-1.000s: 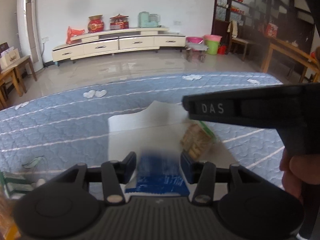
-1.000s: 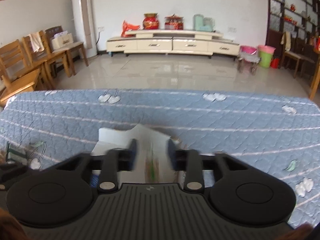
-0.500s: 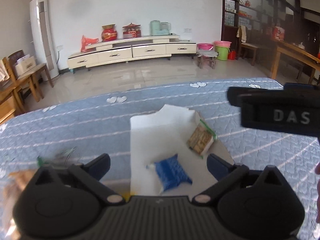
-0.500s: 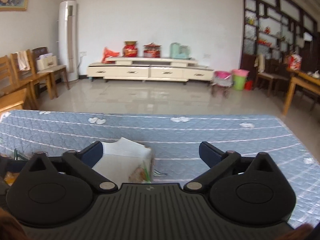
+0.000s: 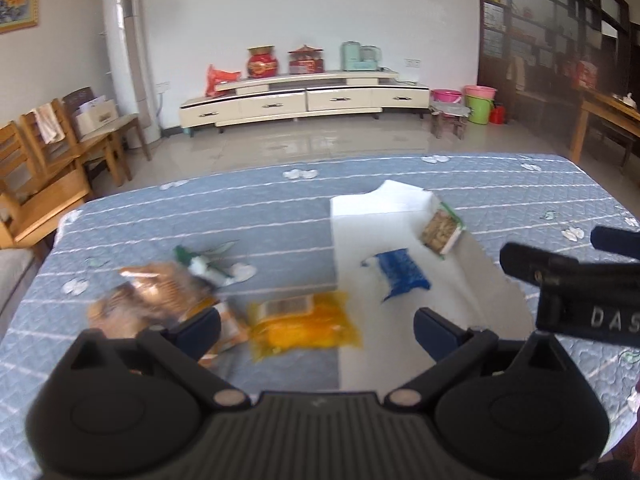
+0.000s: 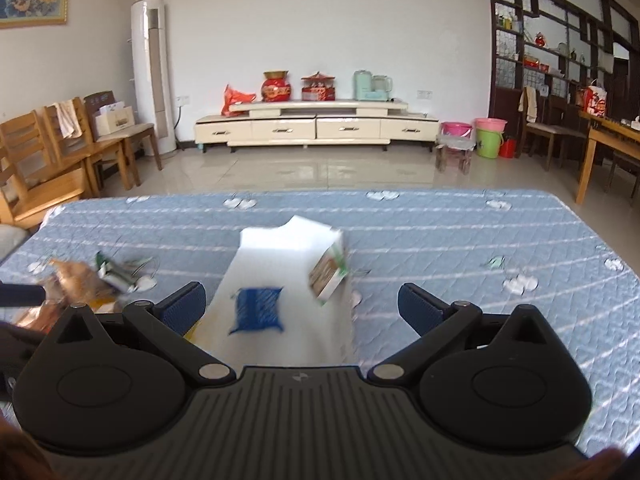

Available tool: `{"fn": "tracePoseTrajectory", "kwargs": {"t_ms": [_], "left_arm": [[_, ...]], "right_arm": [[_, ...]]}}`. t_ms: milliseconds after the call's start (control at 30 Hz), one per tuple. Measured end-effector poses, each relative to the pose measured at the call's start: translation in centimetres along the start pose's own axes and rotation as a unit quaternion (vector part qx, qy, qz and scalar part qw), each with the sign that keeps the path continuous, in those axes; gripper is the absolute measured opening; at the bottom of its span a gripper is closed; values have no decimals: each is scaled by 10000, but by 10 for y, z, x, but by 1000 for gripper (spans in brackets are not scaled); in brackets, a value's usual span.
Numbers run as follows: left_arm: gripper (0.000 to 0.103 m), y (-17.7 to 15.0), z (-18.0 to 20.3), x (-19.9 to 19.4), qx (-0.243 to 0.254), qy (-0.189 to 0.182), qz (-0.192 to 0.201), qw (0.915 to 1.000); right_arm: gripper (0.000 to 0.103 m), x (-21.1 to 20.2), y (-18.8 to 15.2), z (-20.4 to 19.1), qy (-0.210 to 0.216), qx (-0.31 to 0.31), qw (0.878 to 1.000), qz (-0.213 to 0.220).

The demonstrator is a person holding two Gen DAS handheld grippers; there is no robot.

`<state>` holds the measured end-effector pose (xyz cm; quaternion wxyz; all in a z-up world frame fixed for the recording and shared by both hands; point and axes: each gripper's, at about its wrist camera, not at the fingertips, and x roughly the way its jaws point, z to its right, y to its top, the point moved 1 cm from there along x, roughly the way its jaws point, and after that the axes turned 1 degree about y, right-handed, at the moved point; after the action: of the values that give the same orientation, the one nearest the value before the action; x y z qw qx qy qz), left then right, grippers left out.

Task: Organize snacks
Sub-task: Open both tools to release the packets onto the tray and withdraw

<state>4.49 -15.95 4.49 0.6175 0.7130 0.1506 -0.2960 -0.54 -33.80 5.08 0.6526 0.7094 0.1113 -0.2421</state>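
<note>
Blue quilted bedding [image 5: 280, 216] is carrying brown snack bags [image 5: 152, 292] at left, a yellow pack [image 5: 304, 324], then a white tray [image 5: 360, 240] holding a blue packet [image 5: 404, 274]; my left gripper [image 5: 316, 330] and right gripper [image 6: 302, 308] are hanging released, jaws just opened, empty

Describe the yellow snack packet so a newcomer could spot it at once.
On the blue quilted table, find the white tray. The yellow packet lies at its near left corner, overlapping the edge. It is the only bright yellow packet; the blue packet lies inside the tray.

left claw [image 5: 316, 326]: jaws wide, empty | right claw [image 6: 302, 304]: jaws wide, empty
</note>
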Motion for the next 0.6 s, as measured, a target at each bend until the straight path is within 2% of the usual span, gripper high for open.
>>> {"fn": "tracePoseTrajectory", "kwargs": {"t_ms": [333, 600], "left_arm": [[102, -25, -32, -15, -147, 170, -14, 9997], [102, -39, -53, -16, -330, 245, -43, 9991]], "right_arm": [[103, -6, -11, -30, 410, 8, 9991, -126], [103, -5, -12, -47, 568, -215, 9980, -169]]}}
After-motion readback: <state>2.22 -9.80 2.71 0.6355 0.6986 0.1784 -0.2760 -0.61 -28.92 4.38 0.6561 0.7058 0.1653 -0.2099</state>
